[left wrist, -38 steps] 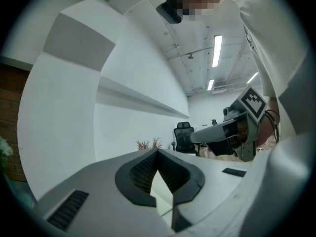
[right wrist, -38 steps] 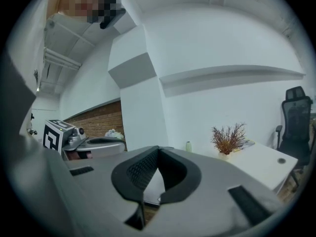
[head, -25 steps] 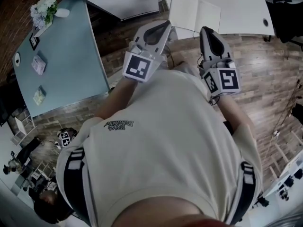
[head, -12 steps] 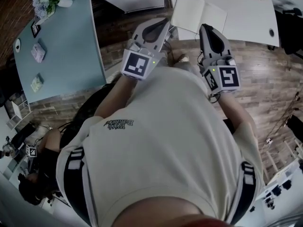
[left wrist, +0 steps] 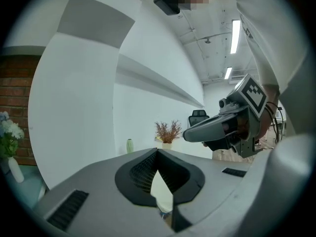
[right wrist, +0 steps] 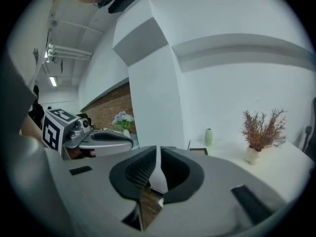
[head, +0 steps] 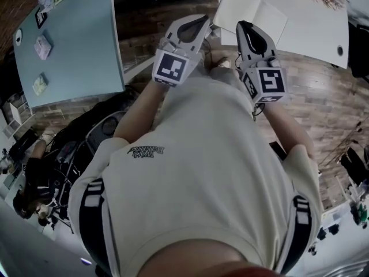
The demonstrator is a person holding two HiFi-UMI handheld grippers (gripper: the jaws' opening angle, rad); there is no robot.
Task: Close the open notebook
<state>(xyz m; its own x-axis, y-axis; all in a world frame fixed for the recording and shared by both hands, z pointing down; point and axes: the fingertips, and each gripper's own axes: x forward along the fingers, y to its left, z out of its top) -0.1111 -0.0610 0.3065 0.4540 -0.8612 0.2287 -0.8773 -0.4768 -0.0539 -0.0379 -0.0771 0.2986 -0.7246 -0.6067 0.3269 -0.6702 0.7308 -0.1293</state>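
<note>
The open notebook (head: 251,10) lies with blank white pages up on the white table (head: 314,25) at the top of the head view. Both grippers are held side by side in front of the person's chest, short of the table's near edge and pointing towards it. My left gripper (head: 203,19) (left wrist: 158,151) is shut and empty, just left of the notebook's near corner. My right gripper (head: 240,25) (right wrist: 158,149) is opening, its jaws only a slit apart with nothing between them. Neither gripper view shows the notebook.
A pale blue table (head: 69,45) with flowers and small items stands at the left. On the white table's far side are a dried plant in a pot (right wrist: 259,132), a small green vase (right wrist: 209,136) and a framed picture (right wrist: 197,151). People and bags sit on the floor at the lower left (head: 86,143).
Both grippers have sunk and drawn closer together. The white table and notebook have shifted nearer to them in the head view. The right jaws have parted slightly.
</note>
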